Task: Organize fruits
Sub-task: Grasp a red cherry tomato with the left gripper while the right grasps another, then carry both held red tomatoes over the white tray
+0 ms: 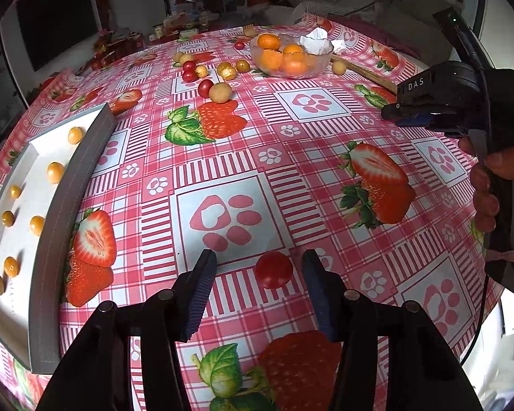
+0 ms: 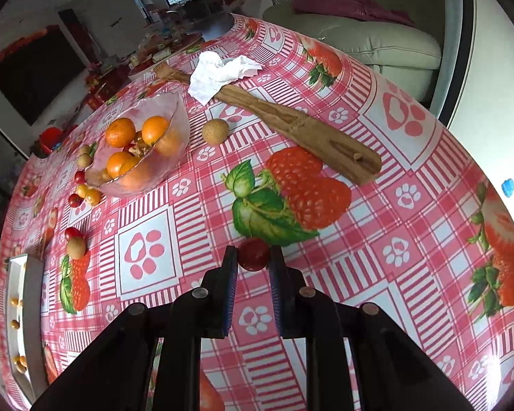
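Note:
My left gripper (image 1: 259,263) is open, its fingers on either side of a red cherry tomato (image 1: 273,270) on the tablecloth. My right gripper (image 2: 253,257) is shut on another red cherry tomato (image 2: 253,254) just above the table; it also shows at the right of the left wrist view (image 1: 394,111). A white tray (image 1: 41,267) at the left holds several small yellow-orange fruits (image 1: 55,172). A glass bowl (image 1: 320,60) with oranges (image 1: 270,41) stands at the back. Loose tomatoes and tan fruits (image 1: 220,92) lie beside it.
A long wooden paddle (image 2: 291,126) lies behind the bowl with crumpled white tissue (image 2: 219,73) on its far end. A tan round fruit (image 2: 215,131) sits beside the bowl. A sofa (image 2: 359,37) stands beyond the table's far right edge.

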`<state>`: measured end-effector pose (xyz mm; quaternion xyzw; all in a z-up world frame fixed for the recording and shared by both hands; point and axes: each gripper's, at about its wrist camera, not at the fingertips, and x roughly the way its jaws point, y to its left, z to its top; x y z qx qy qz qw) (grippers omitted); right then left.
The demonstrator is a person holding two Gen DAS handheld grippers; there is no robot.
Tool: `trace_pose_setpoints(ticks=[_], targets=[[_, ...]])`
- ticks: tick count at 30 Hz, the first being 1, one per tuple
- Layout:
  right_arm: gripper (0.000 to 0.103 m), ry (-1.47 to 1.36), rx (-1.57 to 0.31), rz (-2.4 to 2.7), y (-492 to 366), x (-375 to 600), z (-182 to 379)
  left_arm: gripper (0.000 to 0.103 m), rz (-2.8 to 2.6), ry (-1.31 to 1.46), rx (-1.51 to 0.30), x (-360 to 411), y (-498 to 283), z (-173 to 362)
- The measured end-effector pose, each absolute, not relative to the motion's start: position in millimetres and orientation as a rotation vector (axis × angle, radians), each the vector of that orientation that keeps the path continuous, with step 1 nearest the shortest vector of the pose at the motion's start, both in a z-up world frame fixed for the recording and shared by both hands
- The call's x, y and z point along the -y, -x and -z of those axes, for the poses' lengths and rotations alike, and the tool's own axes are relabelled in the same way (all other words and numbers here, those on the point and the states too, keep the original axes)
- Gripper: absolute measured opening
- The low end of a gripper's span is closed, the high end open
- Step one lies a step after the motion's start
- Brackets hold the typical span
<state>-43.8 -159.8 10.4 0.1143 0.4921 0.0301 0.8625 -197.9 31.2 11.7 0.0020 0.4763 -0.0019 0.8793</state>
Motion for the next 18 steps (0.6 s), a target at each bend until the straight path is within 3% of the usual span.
trace_pose_setpoints(ticks=[2,18], targets=[[0.02,-0.236,-1.041,-0.089,62.1,156.9,-10.5,0.022,0.034,0.003,-0.987,-28.4,199.2,-12.8],[0.02,-0.142,-1.027,-0.311,169.5,114.5,-35.3,0.022,0.031,0.18,-0.938,-83.0,229.9,-40.1]])
